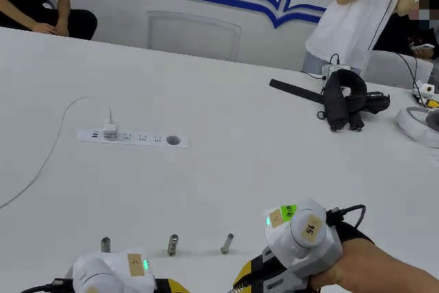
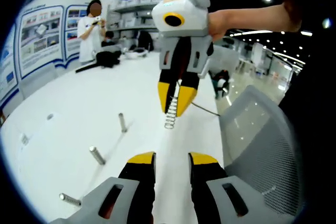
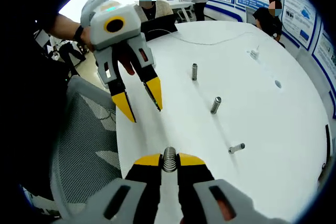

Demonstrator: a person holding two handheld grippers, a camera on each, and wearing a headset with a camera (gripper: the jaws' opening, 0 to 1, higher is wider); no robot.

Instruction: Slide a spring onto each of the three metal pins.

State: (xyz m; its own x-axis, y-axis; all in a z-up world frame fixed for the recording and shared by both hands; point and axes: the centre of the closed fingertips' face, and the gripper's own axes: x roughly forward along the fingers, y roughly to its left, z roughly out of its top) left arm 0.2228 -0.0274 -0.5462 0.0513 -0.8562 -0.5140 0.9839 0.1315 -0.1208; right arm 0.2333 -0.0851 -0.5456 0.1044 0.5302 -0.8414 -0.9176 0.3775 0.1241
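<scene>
Three metal pins stand in a row near the table's front edge. The left pin (image 1: 105, 243) (image 3: 195, 71) has a spring coiled on it. So does the middle pin (image 1: 173, 244) (image 3: 216, 105). The right pin (image 1: 227, 243) (image 3: 236, 148) (image 2: 122, 122) looks bare. My right gripper (image 3: 169, 161) (image 2: 177, 100) is shut on a small steel spring (image 3: 169, 159) (image 2: 170, 115), which hangs down from its yellow tips above the table edge. Facing it, my left gripper (image 2: 171, 160) (image 3: 143, 100) is open with nothing between its jaws.
A white power strip (image 1: 130, 137) with a plug and a thin cable lies mid-table. A black strap and device (image 1: 346, 97) rest at the far right. People stand and sit beyond the table. A grey mesh chair (image 2: 262, 140) sits just off the table's near edge.
</scene>
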